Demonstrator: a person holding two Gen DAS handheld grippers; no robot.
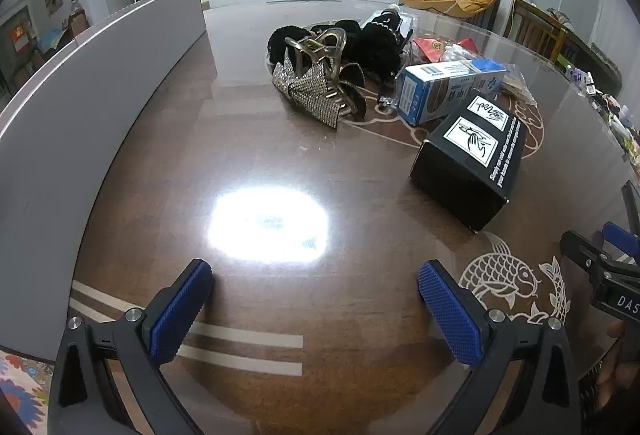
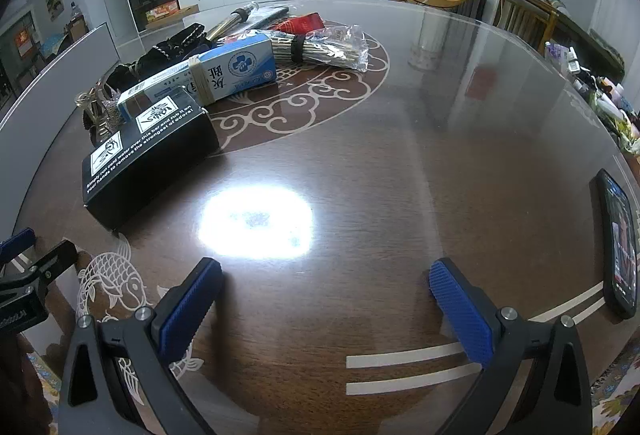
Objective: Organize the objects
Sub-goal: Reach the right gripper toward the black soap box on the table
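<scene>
Both my tools gape empty: left tool point(image 1: 316, 289), right tool point(image 2: 326, 285). The black box point(image 2: 148, 159) lies between them, ahead, long axis slanting toward the desk's point(image 2: 400, 155) centre.

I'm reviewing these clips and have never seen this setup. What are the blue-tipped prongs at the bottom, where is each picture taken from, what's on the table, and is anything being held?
There is no robot here: a person carries one hand-held gripper in each hand, each with a fisheye camera looking along its two blue-padded fingers. One picture looks past the left hand-held gripper, the other past the right hand-held gripper. Both are wide open and hold nothing.

On the round glossy table lie a black box, a blue and white carton, a sparkly hair clip with black fluffy items behind it, a bagged bundle of sticks, and a phone at the right edge.
</scene>
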